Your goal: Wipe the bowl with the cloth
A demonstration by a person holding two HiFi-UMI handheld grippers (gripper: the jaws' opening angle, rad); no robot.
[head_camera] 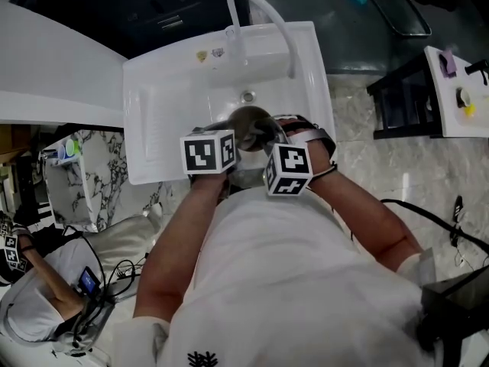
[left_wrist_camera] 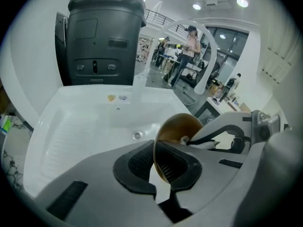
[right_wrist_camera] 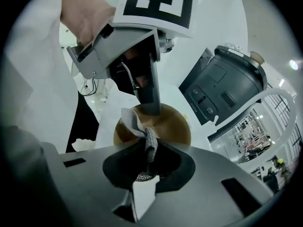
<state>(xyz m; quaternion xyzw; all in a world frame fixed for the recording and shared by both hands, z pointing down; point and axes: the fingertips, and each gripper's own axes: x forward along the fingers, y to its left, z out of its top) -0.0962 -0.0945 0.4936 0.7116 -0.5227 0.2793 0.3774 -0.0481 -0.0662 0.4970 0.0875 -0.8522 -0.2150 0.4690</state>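
Observation:
A brown bowl (head_camera: 250, 122) is held tilted on edge over the white sink (head_camera: 164, 90). My left gripper (left_wrist_camera: 156, 167) is shut on the bowl's rim (left_wrist_camera: 154, 150), with the thin edge pinched between its pads. In the head view the left gripper (head_camera: 229, 138) reaches the bowl from the left. My right gripper (right_wrist_camera: 147, 162) is shut on a grey cloth (right_wrist_camera: 141, 135), whose free end lies against the bowl's inside (right_wrist_camera: 173, 126). The right gripper (head_camera: 276, 134) comes in from the right, also seen as the right gripper (left_wrist_camera: 227, 136) beside the bowl (left_wrist_camera: 179, 126).
A white arched faucet (head_camera: 266, 10) curves over the basin, with the drain (head_camera: 247, 96) below it. A dark machine (left_wrist_camera: 104, 37) stands behind the sink. A white table (head_camera: 458, 125) with small items is at the right. A seated person (head_camera: 38, 300) is at the lower left.

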